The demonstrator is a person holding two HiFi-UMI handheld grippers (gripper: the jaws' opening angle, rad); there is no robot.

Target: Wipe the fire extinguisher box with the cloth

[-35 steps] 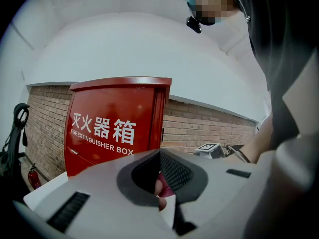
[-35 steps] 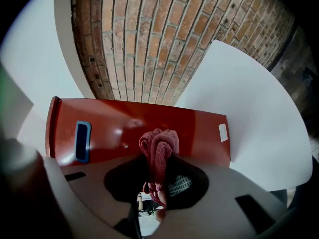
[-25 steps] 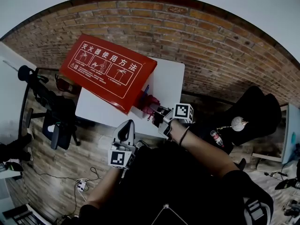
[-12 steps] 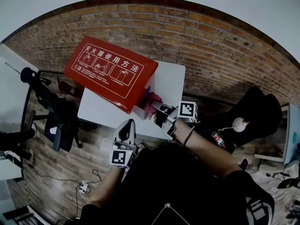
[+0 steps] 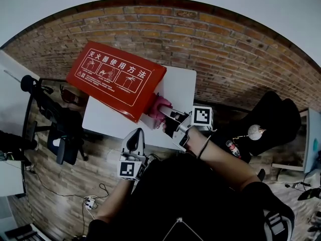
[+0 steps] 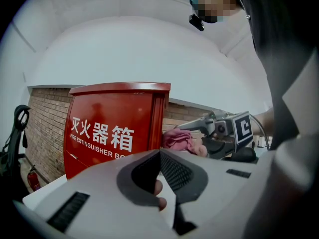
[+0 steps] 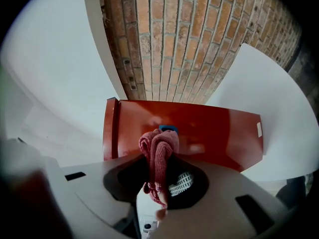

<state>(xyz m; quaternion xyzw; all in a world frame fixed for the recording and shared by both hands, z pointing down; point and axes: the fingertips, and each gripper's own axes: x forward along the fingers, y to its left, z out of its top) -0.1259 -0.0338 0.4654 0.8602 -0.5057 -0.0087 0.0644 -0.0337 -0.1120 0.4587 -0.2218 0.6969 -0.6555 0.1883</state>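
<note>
The red fire extinguisher box [image 5: 115, 79] stands on a white table [image 5: 178, 87], with its white-lettered front showing in the left gripper view [image 6: 114, 128]. My right gripper [image 5: 168, 113] is shut on a bunched pink cloth [image 5: 161, 106], which presses against the box's right side [image 7: 199, 133]. In the right gripper view the cloth [image 7: 158, 151] sticks up between the jaws, just below a small blue fitting [image 7: 168, 129] on the box. My left gripper [image 5: 133, 144] hangs at the table's front edge, shut with nothing in it, apart from the box. It sees the cloth [image 6: 177, 138] and the right gripper [image 6: 219, 128].
A brick wall runs behind the table. A black office chair [image 5: 62, 129] stands left of the table, with cables [image 5: 88, 197] on the floor below it. At the right sit a black bag [image 5: 273, 119] and a bottle [image 5: 231, 148].
My right gripper and the cloth have shifted a little up along the box's side. The left gripper has stayed in place.
</note>
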